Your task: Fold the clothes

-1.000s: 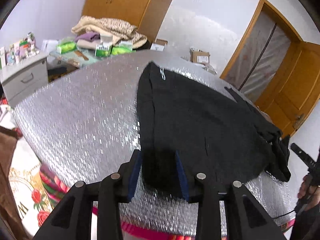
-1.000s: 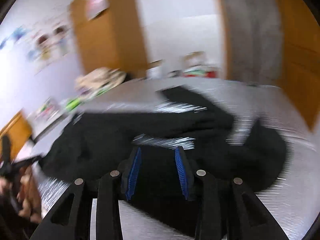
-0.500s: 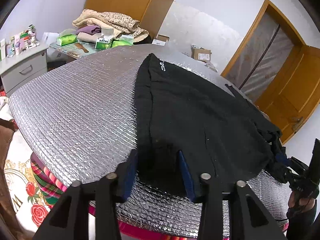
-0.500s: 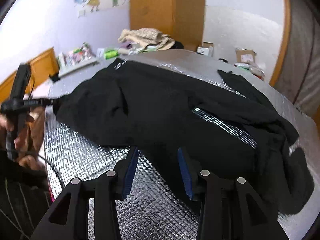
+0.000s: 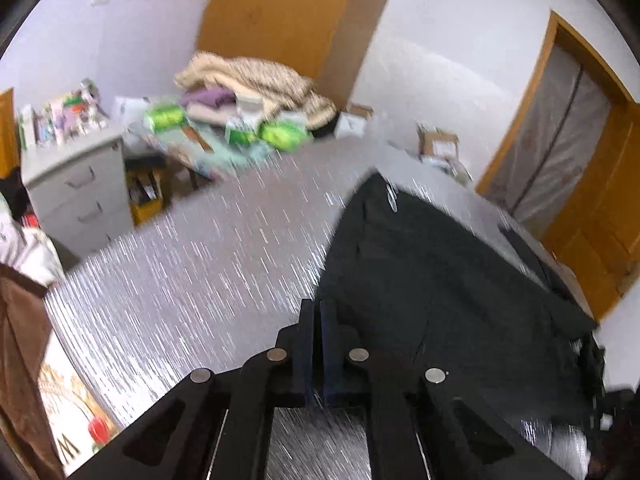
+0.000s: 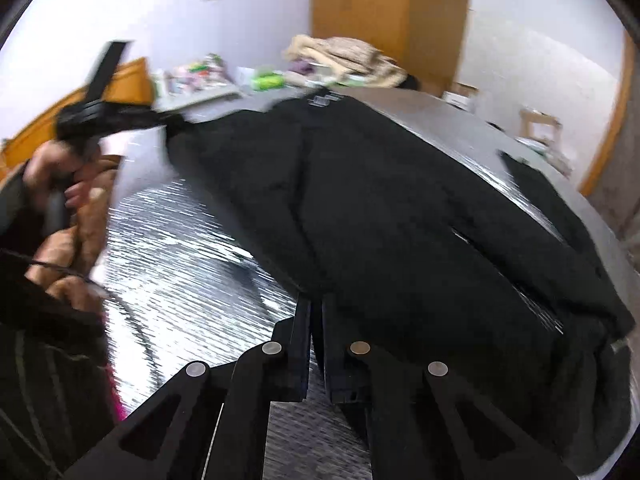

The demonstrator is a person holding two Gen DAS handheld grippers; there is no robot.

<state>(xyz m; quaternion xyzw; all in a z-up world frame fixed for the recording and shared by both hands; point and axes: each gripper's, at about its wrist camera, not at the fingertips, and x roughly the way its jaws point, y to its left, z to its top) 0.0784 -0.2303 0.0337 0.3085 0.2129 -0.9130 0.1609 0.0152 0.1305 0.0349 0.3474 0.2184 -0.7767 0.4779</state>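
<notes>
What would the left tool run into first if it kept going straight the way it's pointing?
Most likely the black garment. The left tool points down at its near edge on the silver table cover, its tips already closed on a fold of the cloth. The blur leaves depth unclear.

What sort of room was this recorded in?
Probably a bedroom at home: a wooden wardrobe, a grey drawer unit, piled blankets, and a black garment on a foil-covered surface.
</notes>
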